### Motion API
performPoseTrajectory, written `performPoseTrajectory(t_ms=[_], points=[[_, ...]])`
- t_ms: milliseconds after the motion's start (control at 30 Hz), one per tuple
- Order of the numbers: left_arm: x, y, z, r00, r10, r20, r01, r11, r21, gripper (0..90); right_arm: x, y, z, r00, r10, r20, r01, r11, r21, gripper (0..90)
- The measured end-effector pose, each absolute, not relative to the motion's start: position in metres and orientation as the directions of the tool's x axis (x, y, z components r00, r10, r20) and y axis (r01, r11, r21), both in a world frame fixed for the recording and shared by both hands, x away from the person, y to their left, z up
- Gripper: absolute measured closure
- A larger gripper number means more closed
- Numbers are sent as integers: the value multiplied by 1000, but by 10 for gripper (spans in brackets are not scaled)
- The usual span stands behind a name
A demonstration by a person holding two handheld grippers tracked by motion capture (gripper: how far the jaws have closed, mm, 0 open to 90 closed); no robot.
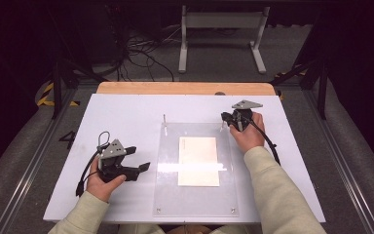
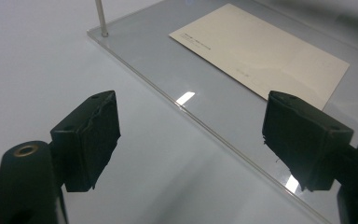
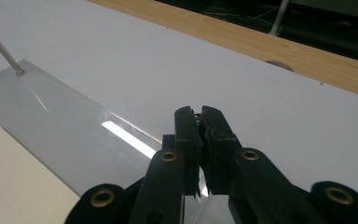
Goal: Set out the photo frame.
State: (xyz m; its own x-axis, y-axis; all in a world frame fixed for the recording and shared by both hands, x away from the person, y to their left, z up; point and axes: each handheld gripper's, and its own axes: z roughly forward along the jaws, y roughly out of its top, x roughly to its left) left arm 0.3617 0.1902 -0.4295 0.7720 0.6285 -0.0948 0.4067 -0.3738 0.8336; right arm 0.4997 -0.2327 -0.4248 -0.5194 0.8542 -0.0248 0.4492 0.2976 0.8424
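1. Left claw [image 1: 137, 161] sits over bare white desk [image 1: 126, 112], jaws wide apart, nothing between them. Just past its tips is the near-side edge of the clear acrylic sheet [image 1: 168, 195].
2. A cream card [image 1: 198, 161] lies flat under or on that sheet (can't tell which), a bit beyond the left claw, toward its right jaw.
3. Right claw [image 1: 225, 117] is at the sheet's far right corner, jaws pressed together. Something tiny may be pinched at the tips, too small to tell.
4. A thin metal pin [image 3: 0, 49] stands upright off to the right claw's left, at the sheet's other far corner.
5. Wooden strip [image 1: 185, 88] runs along the desk's far edge, well beyond both claws.
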Motion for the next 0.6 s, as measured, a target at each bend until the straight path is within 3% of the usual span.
performPoseTrajectory(t_ms=[600], points=[[336, 190, -425, 785, 619, -5, 326, -406, 854, 137, 516, -244, -429, -537, 839, 88, 481, 219, 849, 858]])
